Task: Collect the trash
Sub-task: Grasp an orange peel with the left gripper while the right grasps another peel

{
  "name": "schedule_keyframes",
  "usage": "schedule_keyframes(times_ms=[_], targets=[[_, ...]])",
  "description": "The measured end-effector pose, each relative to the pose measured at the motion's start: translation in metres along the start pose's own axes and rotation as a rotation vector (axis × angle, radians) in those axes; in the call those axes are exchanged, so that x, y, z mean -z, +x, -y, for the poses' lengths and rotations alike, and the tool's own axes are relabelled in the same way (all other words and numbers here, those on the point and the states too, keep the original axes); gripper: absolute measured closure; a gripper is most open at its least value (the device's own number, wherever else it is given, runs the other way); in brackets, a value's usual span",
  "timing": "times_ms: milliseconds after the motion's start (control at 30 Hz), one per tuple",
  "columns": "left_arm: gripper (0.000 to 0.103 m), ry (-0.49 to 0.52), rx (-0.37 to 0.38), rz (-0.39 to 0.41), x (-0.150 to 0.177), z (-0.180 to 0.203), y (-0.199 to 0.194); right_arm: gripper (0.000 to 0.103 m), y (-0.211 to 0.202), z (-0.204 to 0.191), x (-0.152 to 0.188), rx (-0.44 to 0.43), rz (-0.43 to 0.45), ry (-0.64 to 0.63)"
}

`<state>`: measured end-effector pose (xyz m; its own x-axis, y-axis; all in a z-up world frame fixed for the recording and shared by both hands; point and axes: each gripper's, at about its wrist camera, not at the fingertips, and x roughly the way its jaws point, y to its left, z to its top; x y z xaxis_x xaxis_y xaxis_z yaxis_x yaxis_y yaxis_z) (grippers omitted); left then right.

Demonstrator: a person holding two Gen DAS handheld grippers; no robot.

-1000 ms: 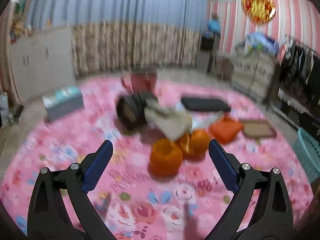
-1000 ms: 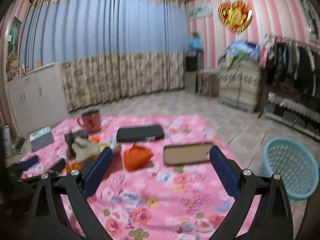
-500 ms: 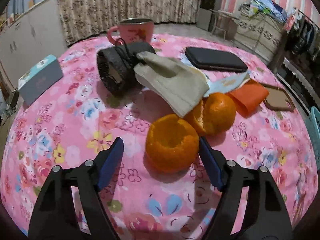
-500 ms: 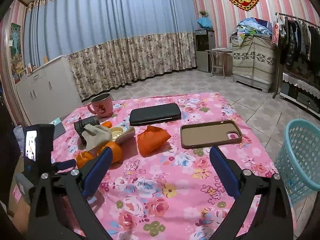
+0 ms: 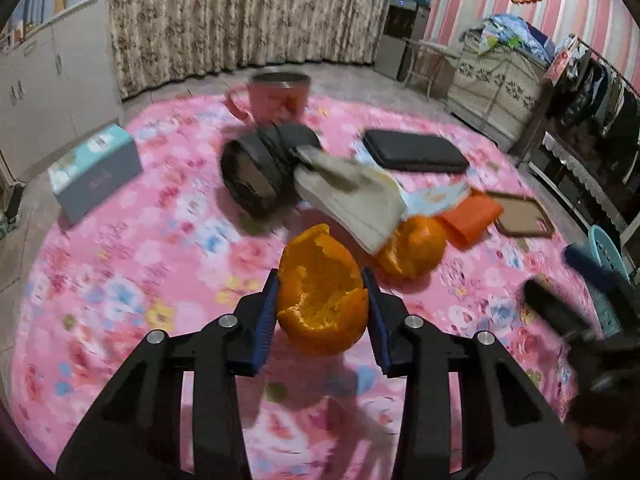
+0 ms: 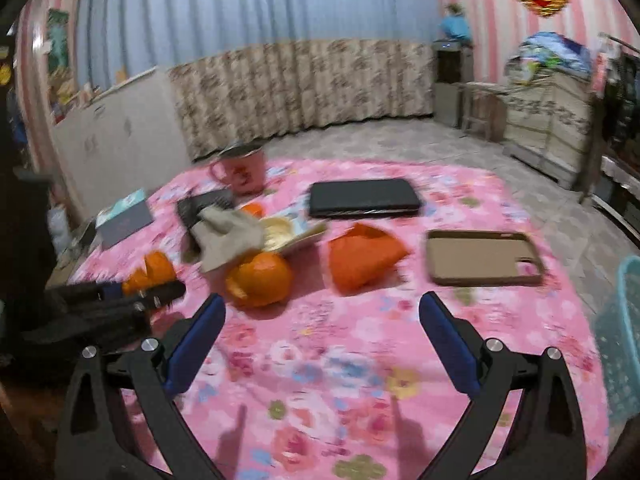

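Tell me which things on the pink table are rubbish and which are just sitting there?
Rubbish to collect:
empty orange peel, between the left gripper pads
second orange peel
orange wrapper
teal basket beside the table, likely for trash

Just lying about:
pink mug
black case
phone case
blue box

A table covered with a pink flowered cloth (image 6: pixel 360 344) is carrying everything. Lying on it are a pink mug (image 6: pixel 244 170), a pale blue box (image 5: pixel 94 170), a coiled black belt (image 5: pixel 260 172), a beige cloth pouch (image 5: pixel 352 200), a flat black case (image 6: pixel 364 198), an orange wrapper (image 6: pixel 362 256), a brown phone case (image 6: pixel 482 258) and an orange peel (image 6: pixel 260 280).
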<state>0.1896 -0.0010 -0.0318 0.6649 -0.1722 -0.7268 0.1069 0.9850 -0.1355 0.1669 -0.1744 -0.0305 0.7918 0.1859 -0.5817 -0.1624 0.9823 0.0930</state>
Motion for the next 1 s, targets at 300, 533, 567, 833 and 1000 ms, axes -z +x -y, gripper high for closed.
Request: schedule_keyframes(times_ms=[300, 533, 567, 833, 1000], targets=[[0.064, -0.04, -0.03, 0.08, -0.025, -0.035, -0.02, 0.008, 0.078, -0.04, -0.004, 0.008, -0.173, 0.019], [0.064, -0.058, 0.003, 0.095, -0.028, -0.038, -0.022, 0.05, 0.105, -0.041, -0.012, 0.056, -0.227, 0.028], [0.064, -0.057, 0.006, 0.096, -0.027, -0.038, -0.022, 0.053, 0.104, -0.039, -0.012, 0.047, -0.225, 0.031], [0.064, -0.037, 0.03, 0.09, -0.026, -0.029, -0.02, 0.061, 0.066, -0.017, -0.006, -0.038, -0.216, 0.055], [0.064, -0.011, 0.052, 0.094, -0.023, -0.018, -0.02, 0.061, 0.02, 0.005, -0.019, -0.047, -0.127, 0.065]])
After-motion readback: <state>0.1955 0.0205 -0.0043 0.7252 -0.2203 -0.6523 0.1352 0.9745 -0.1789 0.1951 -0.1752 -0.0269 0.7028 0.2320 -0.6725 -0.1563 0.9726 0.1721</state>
